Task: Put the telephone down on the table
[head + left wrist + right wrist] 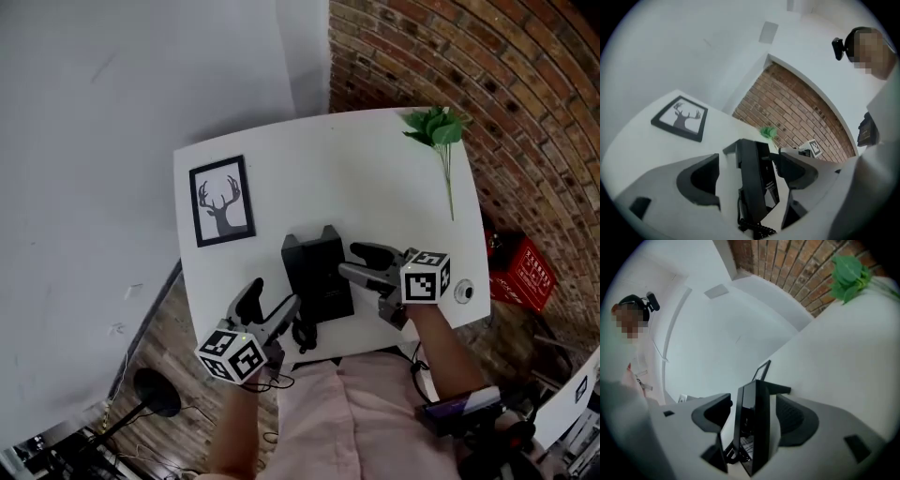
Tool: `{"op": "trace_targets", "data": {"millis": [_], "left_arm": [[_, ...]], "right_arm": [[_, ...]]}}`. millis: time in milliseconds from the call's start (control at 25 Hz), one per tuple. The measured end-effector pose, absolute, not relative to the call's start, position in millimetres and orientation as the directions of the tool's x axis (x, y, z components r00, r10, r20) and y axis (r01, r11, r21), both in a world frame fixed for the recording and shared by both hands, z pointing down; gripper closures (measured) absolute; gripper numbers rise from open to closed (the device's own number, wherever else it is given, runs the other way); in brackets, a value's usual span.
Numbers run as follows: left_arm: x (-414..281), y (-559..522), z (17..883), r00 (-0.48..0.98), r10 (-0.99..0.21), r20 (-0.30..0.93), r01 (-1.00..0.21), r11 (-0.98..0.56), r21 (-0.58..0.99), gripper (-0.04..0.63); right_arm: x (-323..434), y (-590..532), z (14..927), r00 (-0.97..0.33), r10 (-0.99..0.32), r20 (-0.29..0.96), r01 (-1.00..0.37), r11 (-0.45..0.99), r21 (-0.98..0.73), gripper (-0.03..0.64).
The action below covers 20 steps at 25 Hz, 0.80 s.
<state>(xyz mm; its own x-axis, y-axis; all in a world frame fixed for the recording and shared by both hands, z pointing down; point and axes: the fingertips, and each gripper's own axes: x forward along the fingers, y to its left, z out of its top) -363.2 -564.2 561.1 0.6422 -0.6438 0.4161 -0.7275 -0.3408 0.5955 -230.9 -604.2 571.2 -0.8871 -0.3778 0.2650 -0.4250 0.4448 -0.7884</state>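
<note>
Left claw (268, 304) open wide, right claw (361, 263) open, both angled slightly down

The light is soft and even, and the white rectangular table top (375, 169) is bright but has no glare. Shadows on this table top are weak, with no sharp edge. In the middle of the table top the black desk telephone (317, 274) is so dark that little detail shows. Behind the table top the red brick wall (450, 66) bends in curves, a wide-lens distortion. Both gripper views are round fisheye pictures with black corners, and there the table top looks slightly soft.
</note>
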Motion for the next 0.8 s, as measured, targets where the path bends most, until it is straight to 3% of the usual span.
{"op": "trace_targets", "data": {"millis": [120, 360, 600, 800], "left_arm": [[-378, -571, 506, 0.585, -0.744, 0.323, -0.772, -0.389, 0.502, 0.306], [-394, -599, 386, 0.384, -0.916, 0.118, -0.902, -0.344, 0.261, 0.59], [-395, -616, 309, 0.274, -0.961, -0.027, -0.959, -0.275, 0.071, 0.595], [-390, -616, 275, 0.263, -0.96, -0.097, -0.964, -0.265, 0.01, 0.594]], "right_arm": [[-212, -610, 528, -0.832, -0.496, 0.248, -0.51, 0.51, -0.693, 0.371], [-197, -627, 414, -0.68, -0.715, 0.162, -0.72, 0.61, -0.331, 0.581], [-211, -624, 329, -0.618, -0.786, 0.024, -0.786, 0.616, -0.051, 0.612], [-209, -618, 307, -0.585, -0.811, -0.018, -0.811, 0.584, 0.036, 0.612]]}}
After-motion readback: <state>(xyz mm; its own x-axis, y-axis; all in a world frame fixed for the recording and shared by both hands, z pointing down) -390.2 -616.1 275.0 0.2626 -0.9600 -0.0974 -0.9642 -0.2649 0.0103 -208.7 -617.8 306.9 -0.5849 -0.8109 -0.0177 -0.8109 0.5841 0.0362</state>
